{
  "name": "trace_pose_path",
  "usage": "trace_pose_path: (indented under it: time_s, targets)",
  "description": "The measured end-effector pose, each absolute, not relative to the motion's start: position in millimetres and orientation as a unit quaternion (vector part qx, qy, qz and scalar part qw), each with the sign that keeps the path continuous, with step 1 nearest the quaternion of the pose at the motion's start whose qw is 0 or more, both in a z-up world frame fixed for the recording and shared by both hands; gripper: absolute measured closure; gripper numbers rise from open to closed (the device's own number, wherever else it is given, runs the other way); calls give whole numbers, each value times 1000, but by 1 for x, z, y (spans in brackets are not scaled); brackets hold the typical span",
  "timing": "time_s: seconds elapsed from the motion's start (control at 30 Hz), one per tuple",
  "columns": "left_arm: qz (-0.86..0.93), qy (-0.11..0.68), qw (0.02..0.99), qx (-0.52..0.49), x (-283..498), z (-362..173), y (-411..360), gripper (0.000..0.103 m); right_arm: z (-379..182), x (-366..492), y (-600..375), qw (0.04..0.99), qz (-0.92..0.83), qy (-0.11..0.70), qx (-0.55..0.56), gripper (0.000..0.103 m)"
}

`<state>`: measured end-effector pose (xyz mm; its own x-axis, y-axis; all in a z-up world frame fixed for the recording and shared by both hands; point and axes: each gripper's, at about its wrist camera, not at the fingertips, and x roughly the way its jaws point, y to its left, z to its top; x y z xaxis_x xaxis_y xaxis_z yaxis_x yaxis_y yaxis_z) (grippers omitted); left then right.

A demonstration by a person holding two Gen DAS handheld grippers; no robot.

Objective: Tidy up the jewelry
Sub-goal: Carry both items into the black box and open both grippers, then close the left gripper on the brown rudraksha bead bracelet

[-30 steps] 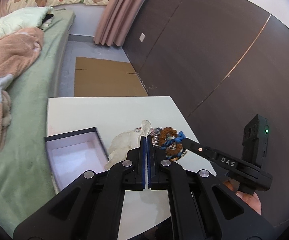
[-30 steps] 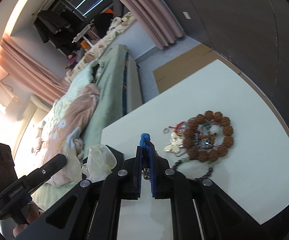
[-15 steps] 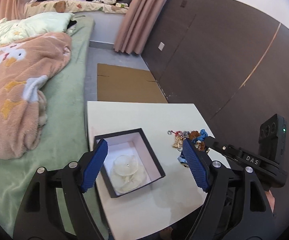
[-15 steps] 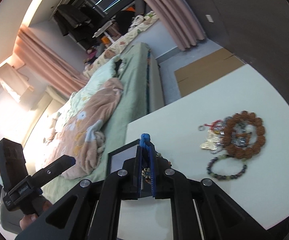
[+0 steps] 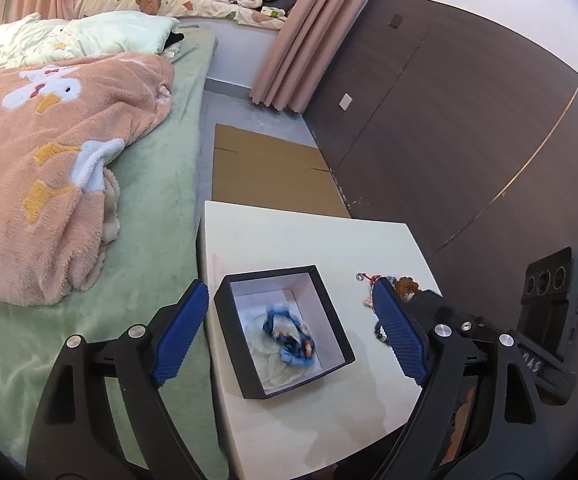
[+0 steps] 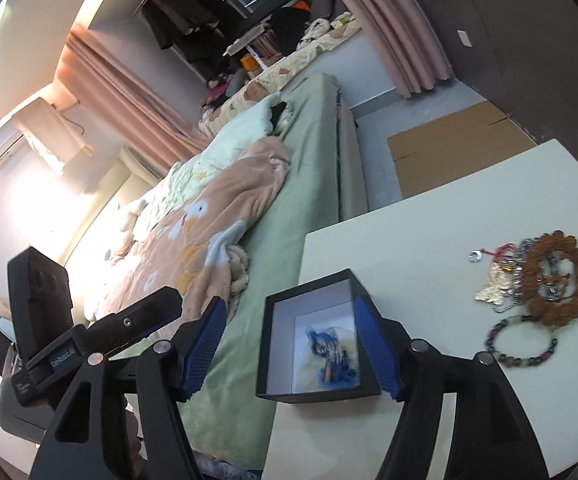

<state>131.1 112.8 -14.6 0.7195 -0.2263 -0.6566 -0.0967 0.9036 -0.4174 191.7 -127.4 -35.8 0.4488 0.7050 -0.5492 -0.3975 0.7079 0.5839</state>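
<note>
Both the left gripper point(image 5: 291, 334) and right gripper point(image 6: 295, 350) hold their jaws wide apart, empty, above the black box point(image 5: 331, 304). A blue beaded bracelet point(image 5: 289, 334) lies inside it; other jewelry point(image 6: 545, 284) sits on the white table point(image 6: 409, 248).

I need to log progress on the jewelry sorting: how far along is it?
Done: a blue braided bracelet lies in the black square box, on a pale sheer pouch. In hand: nothing; the left tongs and the right tongs are both open. Left: the brown bead bracelet, the dark bead bracelet and the tangled chains still lie on the white table.
</note>
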Motion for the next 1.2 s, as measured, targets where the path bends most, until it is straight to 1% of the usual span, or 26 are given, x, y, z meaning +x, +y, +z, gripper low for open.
trace_pose_path:
  time_s: [0.13,0.23,0.33,0.4,0.6,0.77,1.17,1.2]
  targets:
    - [-47,374,900,-217,138,-14,101,19,-37,191,-156,841,296,409,193,36]
    - [-60,374,901,-212,143,-12,88,19,-39,191,-179,847,271,411,202,30]
    - [-74,376,900,-206,151,-11,70,19,-37,191,-198,852,251,410,206,29]
    - [-81,380,899,-202,156,-13,59,19,-36,192,-210,854,241,409,212,27]
    - [-103,395,894,-185,174,-19,20,19,-41,197,-245,859,202,413,227,18]
    - [-118,409,889,-170,186,-29,-9,19,-48,200,-276,861,171,412,243,8]
    - [-141,428,880,-150,213,-55,-70,20,-78,216,-325,843,115,441,287,8]
    - [-143,428,881,-145,215,-59,-75,21,-80,217,-329,842,112,443,288,8]
